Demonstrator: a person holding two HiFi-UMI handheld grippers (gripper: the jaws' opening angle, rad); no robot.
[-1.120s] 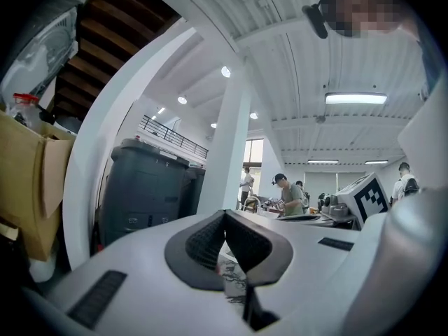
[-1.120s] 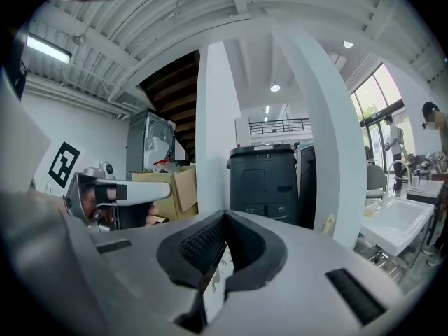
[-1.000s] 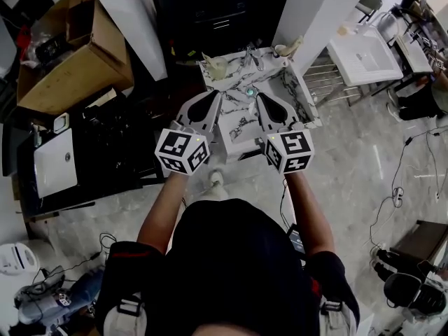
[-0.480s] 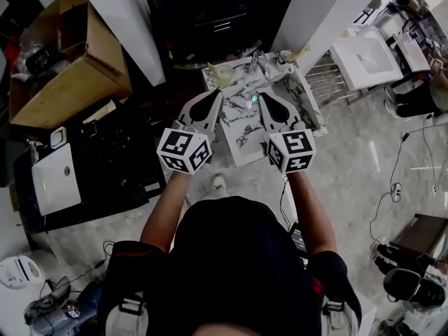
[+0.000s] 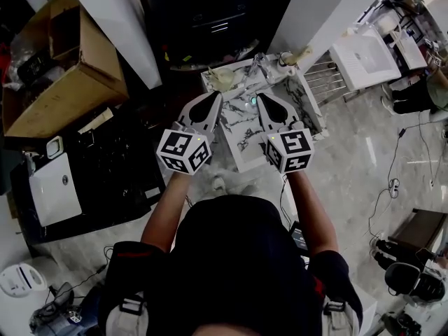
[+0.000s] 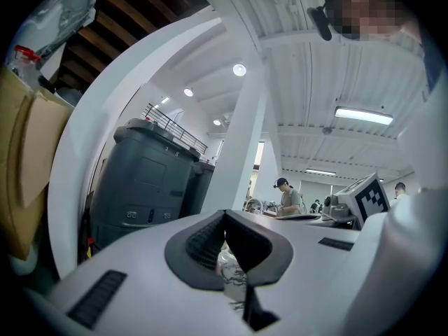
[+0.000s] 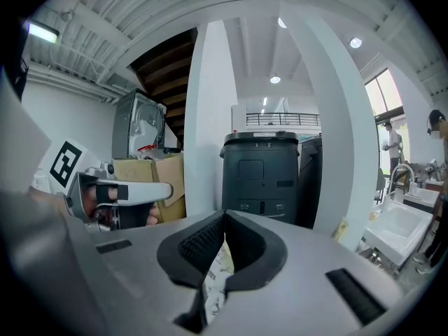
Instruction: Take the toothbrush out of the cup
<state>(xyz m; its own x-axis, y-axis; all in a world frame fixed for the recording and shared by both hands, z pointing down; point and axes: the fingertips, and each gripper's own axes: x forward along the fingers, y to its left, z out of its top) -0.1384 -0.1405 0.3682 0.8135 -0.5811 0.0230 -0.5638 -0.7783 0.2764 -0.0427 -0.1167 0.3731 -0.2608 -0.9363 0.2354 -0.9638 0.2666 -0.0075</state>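
Room: workshop hall with a glossy grey marble floor [image 5: 350, 159], a white pillar [image 5: 318, 9] and an open brown cardboard box [image 5: 66, 68] at the left.
Surface: small white marble-veined surface [image 5: 241, 128] straight ahead of the person, cluttered along its far edge.
Cup: small white cup [image 5: 284, 63] at the far right corner of the surface.
Toothbrush: pale slender toothbrush [image 5: 299, 52] sticking out of the cup and leaning right; too small to show more.
Left tongs: left tongs [image 5: 215, 96] pressed fully together with nothing between them, over the left part of the surface, apart from the cup.
Right tongs: right tongs [image 5: 260, 98] likewise closed and empty, beside the left pair, short of the cup.
Backdrop: dark grey plastic bin [image 7: 266, 177] ahead in both gripper views; white basin [image 5: 364, 54] at the right.
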